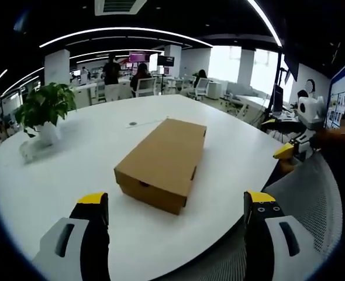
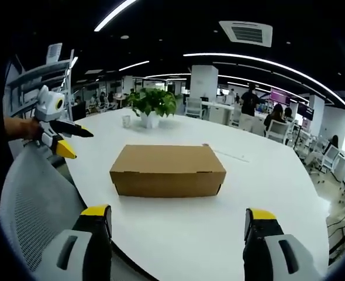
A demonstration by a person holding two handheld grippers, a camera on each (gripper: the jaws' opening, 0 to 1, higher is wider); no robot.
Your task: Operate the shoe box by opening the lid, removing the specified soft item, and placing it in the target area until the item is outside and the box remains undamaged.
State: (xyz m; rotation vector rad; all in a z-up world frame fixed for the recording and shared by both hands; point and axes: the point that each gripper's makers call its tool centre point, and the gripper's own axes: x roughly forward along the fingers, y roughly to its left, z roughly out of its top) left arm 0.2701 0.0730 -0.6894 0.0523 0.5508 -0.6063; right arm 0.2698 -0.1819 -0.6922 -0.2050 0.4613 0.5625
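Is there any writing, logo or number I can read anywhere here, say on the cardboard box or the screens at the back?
No text is readable.
Shoe box: plain brown cardboard, no print showing.
Wall screens: lit, content too small and blurred to read.
Wall posters: too blurred to read.

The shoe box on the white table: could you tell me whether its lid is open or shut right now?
Shut. The shoe box shows its lid lying flat and flush along the sides, in both views; nothing of its inside shows.
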